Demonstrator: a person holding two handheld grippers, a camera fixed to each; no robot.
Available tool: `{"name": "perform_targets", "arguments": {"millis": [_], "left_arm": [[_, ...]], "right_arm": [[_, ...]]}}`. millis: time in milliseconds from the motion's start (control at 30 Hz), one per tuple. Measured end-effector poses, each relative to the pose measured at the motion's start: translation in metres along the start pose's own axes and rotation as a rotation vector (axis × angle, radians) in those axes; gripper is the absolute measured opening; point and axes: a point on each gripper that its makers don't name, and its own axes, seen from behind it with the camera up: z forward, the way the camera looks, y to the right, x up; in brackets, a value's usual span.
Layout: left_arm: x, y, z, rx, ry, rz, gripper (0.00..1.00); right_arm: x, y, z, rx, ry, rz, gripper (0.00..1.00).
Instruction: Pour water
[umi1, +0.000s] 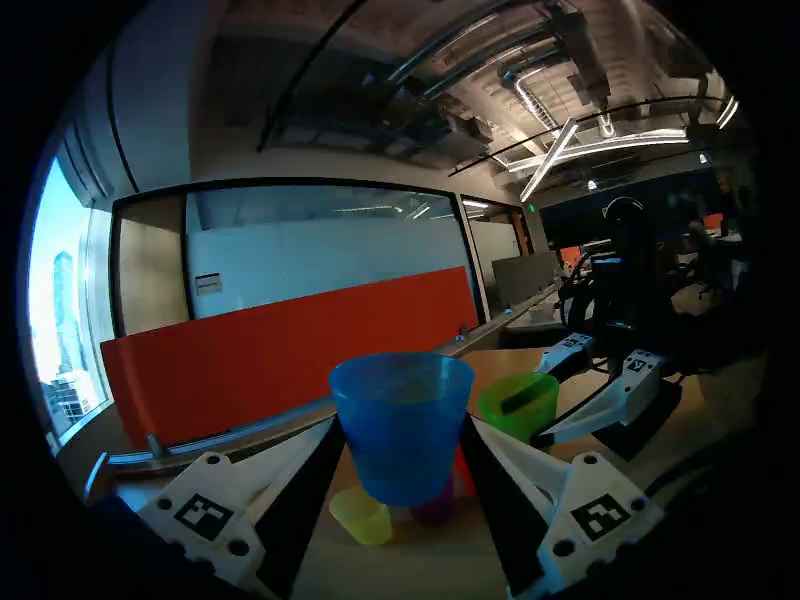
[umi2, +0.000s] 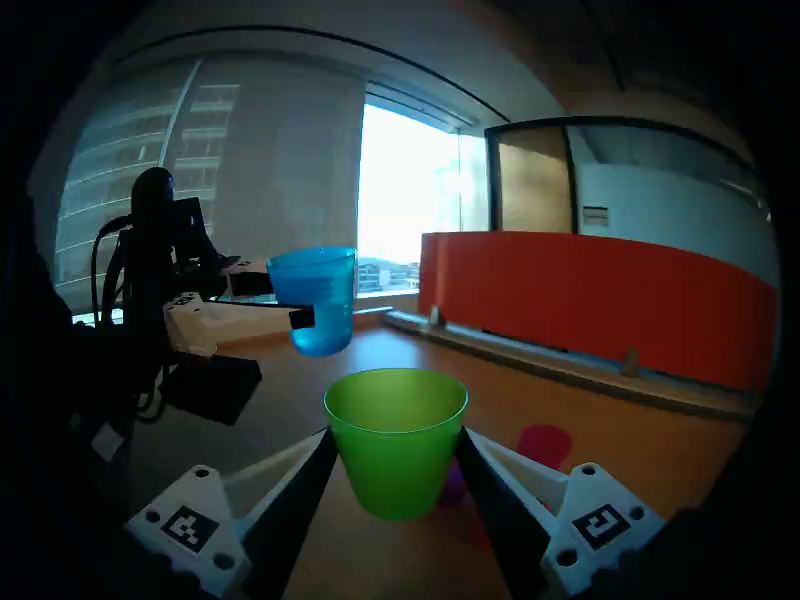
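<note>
Currently, low in the middle of the left gripper view, the left hand-held gripper (umi1: 400, 432) is clamped on the blue cup (umi1: 400, 425). Both fingers press its sides, and the cup is upright and lifted above the desk (umi1: 440, 560). Low in the middle of the right gripper view, the right hand-held gripper (umi2: 397, 447) is likewise clamped on the green cup (umi2: 397, 440), also upright. The two cups are apart, neither rim over the other.

To pour well, the person would probably bring one rim just above the other cup's mouth and hold the receiving cup level. The pouring cup should then tip slowly, so the stream lands inside and not on the desk.

Below the blue cup, a small yellow cup (umi1: 362, 515) and a purple cup (umi1: 437, 510) stand on the desk, the purple one partly hidden behind it. Farther off, an orange partition (umi1: 280, 360) runs along the desk's far edge.

Neither held cup shows its inside, so whether either holds water cannot be told. Which cup should pour is unclear too.
</note>
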Motion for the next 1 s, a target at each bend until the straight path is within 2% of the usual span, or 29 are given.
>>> {"name": "perform_targets", "arguments": {"millis": [1000], "left_arm": [[0.022, -0.002, 0.004, -0.017, -0.002, 0.247, 0.79]], "right_arm": [[-0.008, -0.024, 0.006, 0.097, -0.038, -0.010, 0.86]]}}
